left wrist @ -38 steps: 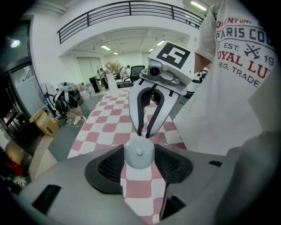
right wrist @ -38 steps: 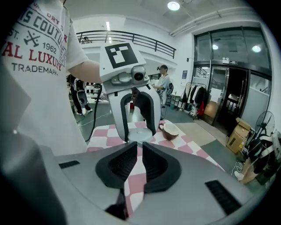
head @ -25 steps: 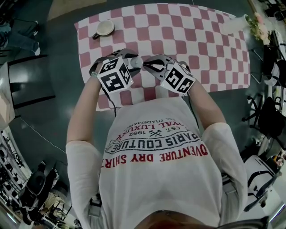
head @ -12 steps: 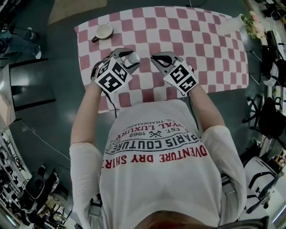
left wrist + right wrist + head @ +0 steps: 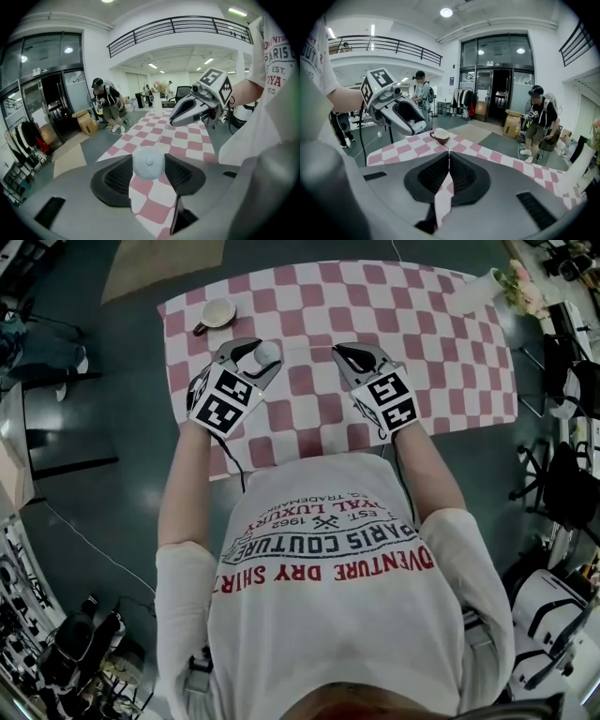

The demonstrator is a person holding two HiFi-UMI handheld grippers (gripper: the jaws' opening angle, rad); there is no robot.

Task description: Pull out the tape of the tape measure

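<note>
1. Tape measure (image 5: pixel 149 161): round white case with no long axis. Its flat face with the centre stud is turned back along the left gripper (image 5: pixel 255 354), whose jaws clamp its sides above the near-left of the checked table (image 5: pixel 441 352).
2. Right gripper (image 5: pixel 449 157): jaws closed; I cannot tell whether any tape is between them.
3. Room: open cloth to the right and far; cup (image 5: pixel 217 313) far left, near the edge.
4. Change: the grippers, nose to nose a second ago, now stand apart.
</note>
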